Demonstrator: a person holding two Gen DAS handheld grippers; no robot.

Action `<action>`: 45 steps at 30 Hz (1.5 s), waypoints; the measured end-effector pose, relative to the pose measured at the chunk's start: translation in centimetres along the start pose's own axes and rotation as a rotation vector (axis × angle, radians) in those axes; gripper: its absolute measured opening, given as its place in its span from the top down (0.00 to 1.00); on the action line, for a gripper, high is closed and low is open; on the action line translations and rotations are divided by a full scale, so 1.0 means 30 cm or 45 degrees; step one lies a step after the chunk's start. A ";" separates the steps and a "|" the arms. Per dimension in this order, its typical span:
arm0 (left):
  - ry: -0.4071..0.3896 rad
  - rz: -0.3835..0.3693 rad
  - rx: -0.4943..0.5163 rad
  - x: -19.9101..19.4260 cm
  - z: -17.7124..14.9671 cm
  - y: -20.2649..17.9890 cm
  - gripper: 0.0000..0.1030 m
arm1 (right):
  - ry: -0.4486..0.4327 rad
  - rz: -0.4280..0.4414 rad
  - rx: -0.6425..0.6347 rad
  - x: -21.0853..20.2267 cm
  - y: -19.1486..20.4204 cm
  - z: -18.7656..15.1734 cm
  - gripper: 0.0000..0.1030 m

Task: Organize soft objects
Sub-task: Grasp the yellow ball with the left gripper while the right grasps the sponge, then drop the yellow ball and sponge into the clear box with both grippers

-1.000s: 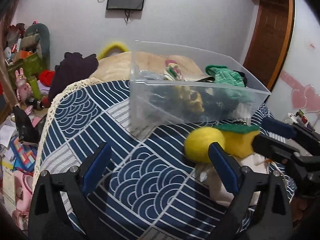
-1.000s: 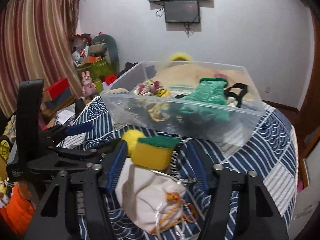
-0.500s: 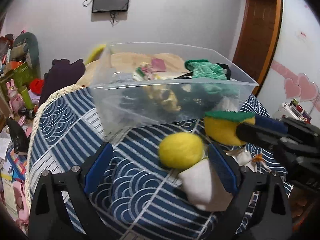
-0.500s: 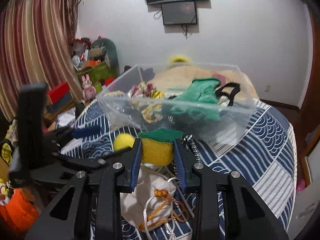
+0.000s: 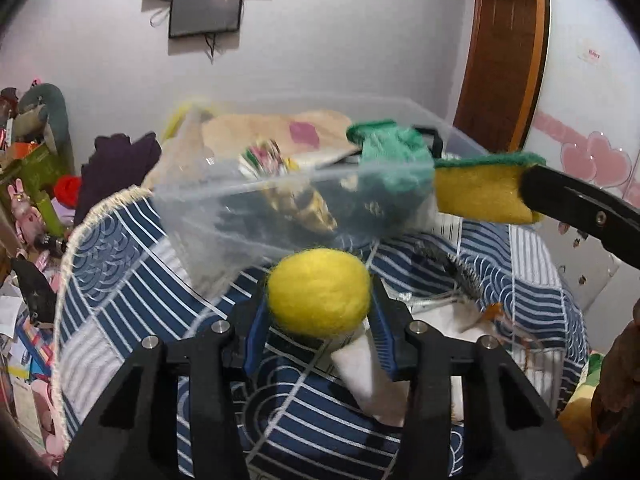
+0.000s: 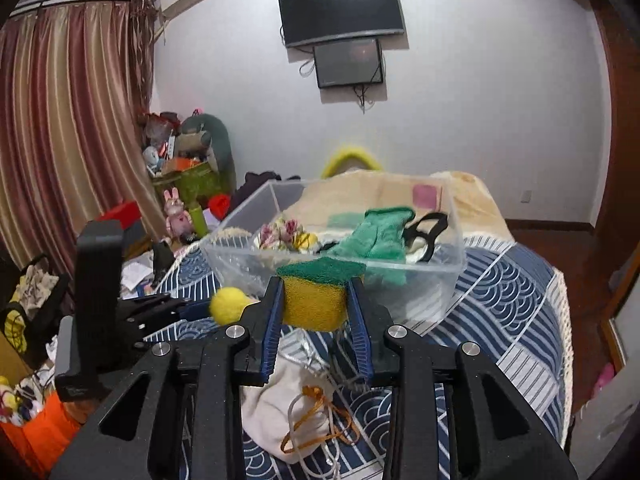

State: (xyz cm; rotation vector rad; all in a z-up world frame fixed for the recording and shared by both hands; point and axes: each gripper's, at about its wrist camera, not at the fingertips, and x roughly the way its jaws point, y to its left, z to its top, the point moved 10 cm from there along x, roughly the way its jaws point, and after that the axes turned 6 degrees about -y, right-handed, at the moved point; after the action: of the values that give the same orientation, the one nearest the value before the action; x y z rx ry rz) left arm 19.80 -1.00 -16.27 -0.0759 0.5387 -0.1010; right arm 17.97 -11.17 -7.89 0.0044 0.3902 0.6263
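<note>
My left gripper point(image 5: 318, 322) is shut on a yellow felt ball point(image 5: 319, 291) and holds it above the blue patterned cloth; the ball also shows in the right wrist view point(image 6: 228, 305). My right gripper point(image 6: 315, 318) is shut on a yellow sponge with a green top point(image 6: 316, 296), lifted in front of the clear plastic bin point(image 6: 454, 268). The sponge also shows in the left wrist view point(image 5: 480, 192), at the bin's right end point(image 5: 192, 216). The bin holds a green cloth point(image 6: 376, 236), a black strap and other soft items.
A white drawstring pouch point(image 6: 280, 412) with orange cord lies on the cloth-covered table point(image 6: 500, 320) below my grippers. A beige blanket lies behind the bin. Clutter, plush toys and boxes stand on the floor at left point(image 6: 180, 168). Curtains hang at far left.
Both grippers closed: the left on the yellow ball, the right on the sponge. Both objects have risen off the table, and the sponge has moved up toward the bin's rim.
</note>
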 end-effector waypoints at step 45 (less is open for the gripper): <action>-0.011 0.044 0.094 0.159 0.252 0.000 0.32 | 0.094 -0.213 -0.032 0.106 -0.211 0.025 0.67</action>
State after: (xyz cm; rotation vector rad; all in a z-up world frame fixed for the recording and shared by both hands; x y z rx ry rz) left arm 27.76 -1.22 -12.21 0.0050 0.5272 -0.0864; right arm 24.21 -14.43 -9.09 -0.0752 0.4490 0.4666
